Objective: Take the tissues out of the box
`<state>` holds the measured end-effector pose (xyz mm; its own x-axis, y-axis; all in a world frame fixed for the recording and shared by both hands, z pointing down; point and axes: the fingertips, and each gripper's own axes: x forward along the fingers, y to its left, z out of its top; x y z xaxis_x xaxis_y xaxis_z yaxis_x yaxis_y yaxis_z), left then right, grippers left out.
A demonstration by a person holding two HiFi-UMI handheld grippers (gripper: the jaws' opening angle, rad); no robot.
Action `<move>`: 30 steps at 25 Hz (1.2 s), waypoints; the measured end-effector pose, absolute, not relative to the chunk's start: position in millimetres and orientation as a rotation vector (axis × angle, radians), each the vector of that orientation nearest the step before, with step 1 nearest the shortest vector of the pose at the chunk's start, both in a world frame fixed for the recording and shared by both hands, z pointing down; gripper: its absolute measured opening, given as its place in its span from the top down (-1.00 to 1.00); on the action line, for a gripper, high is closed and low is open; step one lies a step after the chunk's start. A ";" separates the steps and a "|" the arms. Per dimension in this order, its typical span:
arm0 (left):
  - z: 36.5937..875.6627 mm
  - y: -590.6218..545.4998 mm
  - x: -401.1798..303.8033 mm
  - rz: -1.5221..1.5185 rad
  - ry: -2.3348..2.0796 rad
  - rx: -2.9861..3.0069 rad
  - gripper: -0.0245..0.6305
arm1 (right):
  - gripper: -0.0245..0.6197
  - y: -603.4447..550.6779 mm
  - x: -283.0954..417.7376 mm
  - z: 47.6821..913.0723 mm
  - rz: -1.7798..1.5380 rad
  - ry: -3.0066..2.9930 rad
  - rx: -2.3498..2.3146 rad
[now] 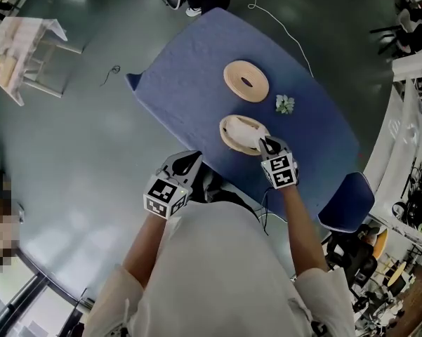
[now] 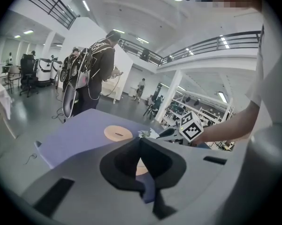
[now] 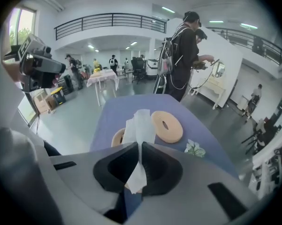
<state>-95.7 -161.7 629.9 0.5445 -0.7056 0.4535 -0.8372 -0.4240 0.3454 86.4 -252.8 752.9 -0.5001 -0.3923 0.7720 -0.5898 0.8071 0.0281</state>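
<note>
- My right gripper (image 3: pixel 139 146) was clenched on a white paper tissue (image 3: pixel 141 123). The sheet ran between the 2 pads, stood out beyond the tips, and left a short tail hanging on my side.
- The tissue rose from a round, light wooden tissue box (image 1: pixel 232 133) that sat on the blue cloth-covered table (image 1: pixel 189 76), near the edge closest to me.
- The tissue's long axis ran from the box up through my jaws, so the box lay straight ahead of the tips and just below them.
- My left gripper (image 2: pixel 141 142) was closed on nothing and was held off the table's near edge, apart from the box. The right was plainly the nearer of the 2.
- Further along the table lay a flat round wooden lid with a slot (image 1: pixel 246 81). Toward the right edge was a small white-and-green sprig (image 1: pixel 285 104). Both were clear of the tissue.
- I judged the coming move to be a pull along the sheet's length, away from the box, until it came free.
</note>
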 end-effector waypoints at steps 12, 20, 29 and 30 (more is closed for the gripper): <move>597.9 -183.7 -102.1 0.328 -1.251 2.349 0.90 | 0.79 -241.4 107.5 652.0 0.377 -2.300 0.977; 568.1 -189.2 -98.5 0.336 -1.220 2.415 0.90 | 0.79 -234.5 127.6 583.3 0.460 -2.407 1.128; 521.6 -204.5 -93.0 0.256 -1.178 2.494 0.90 | 0.79 -232.0 141.3 513.7 0.408 -2.498 1.284; 516.3 -206.0 -91.8 0.246 -1.174 2.502 0.90 | 0.79 -231.5 143.7 505.1 0.402 -2.511 1.307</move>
<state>-91.8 -206.0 516.3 0.6388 -0.7059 0.3061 -0.7694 -0.5875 0.2508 143.7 -231.5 505.1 -0.5510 -0.7475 0.3709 -0.8260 0.5518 -0.1150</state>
